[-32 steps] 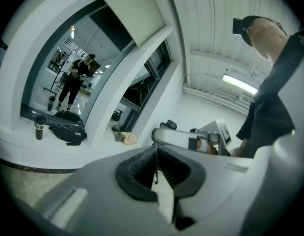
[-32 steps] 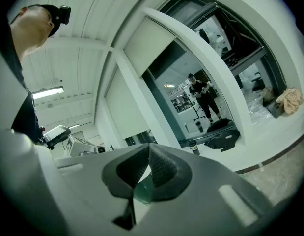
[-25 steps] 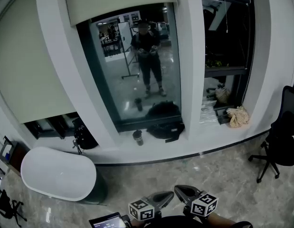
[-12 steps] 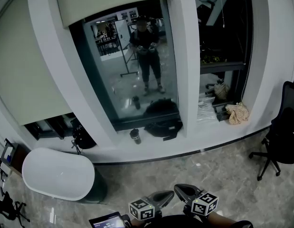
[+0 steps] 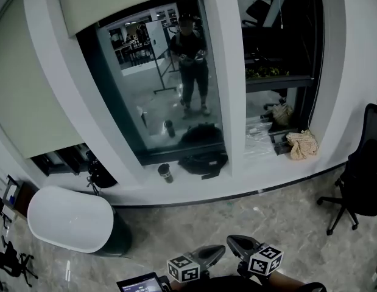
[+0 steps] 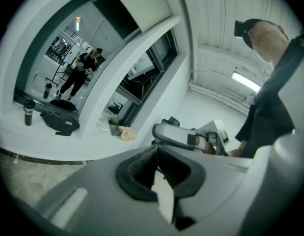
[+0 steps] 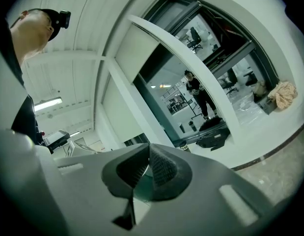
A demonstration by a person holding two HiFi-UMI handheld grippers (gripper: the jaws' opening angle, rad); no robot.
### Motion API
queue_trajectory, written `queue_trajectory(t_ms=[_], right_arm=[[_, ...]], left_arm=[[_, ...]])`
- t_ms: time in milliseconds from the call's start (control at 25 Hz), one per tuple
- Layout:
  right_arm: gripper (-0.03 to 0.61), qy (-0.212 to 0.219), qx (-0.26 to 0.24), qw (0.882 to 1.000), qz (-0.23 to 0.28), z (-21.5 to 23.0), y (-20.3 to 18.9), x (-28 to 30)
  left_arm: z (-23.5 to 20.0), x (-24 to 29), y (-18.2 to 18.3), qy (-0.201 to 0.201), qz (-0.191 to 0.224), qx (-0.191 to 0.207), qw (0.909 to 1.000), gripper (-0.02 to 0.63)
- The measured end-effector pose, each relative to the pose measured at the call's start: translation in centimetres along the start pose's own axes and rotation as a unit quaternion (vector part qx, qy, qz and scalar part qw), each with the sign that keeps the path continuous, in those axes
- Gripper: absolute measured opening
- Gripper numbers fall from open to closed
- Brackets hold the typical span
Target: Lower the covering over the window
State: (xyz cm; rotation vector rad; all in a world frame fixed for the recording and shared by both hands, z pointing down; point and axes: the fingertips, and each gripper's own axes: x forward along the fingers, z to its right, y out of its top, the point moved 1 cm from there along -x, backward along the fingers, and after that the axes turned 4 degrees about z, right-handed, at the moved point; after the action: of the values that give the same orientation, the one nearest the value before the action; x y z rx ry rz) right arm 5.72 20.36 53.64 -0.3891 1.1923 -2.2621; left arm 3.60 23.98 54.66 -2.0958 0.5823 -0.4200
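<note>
**We stand back from the window, both claws closed and empty.**
Head view: the blind sits rolled high above the glass, so we judge our left gripper and right gripper hang low only for the approach. Left gripper view: jaws pressed together, holding nothing. Right gripper view: likewise.

The head view is dimly lit, and the dark window pane is turned into a mirror in which a brighter interior is reflected; faint glints are thrown on the polished floor. In both gripper views straight lines are strongly bent, black corners are left by the wide lens, and the nearest foreground is rendered soft. A ceiling light strip is seen glaring at the right of the left gripper view.
</note>
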Motion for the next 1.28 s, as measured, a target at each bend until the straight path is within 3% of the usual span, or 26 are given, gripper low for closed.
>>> queue_trajectory(t_ms=[200,480,920,1280], right_arm=[[0.008,-0.001,0.004,1.0,0.018,2.4,2.4,0.0],[0.008,-0.04,0.016,0.998,0.038,7.2,4.3,2.1],[0.008,-0.091,-0.032,0.993,0.075,14.6,12.6,14.3],[0.018,-0.107,-0.034,0.991,0.074,19.0,15.4,21.5]], left_arm=[[-1.5,2.2,1.8,0.014,0.002,-0.001,0.9999,0.0],[-6.0,5.0,3.8,0.002,-0.012,-0.009,0.9999,0.002],[-18.7,10.7,14.6,-0.064,0.003,0.001,0.998,0.002],[-26.9,12.1,19.5,-0.068,0.031,-0.018,0.997,0.002]])
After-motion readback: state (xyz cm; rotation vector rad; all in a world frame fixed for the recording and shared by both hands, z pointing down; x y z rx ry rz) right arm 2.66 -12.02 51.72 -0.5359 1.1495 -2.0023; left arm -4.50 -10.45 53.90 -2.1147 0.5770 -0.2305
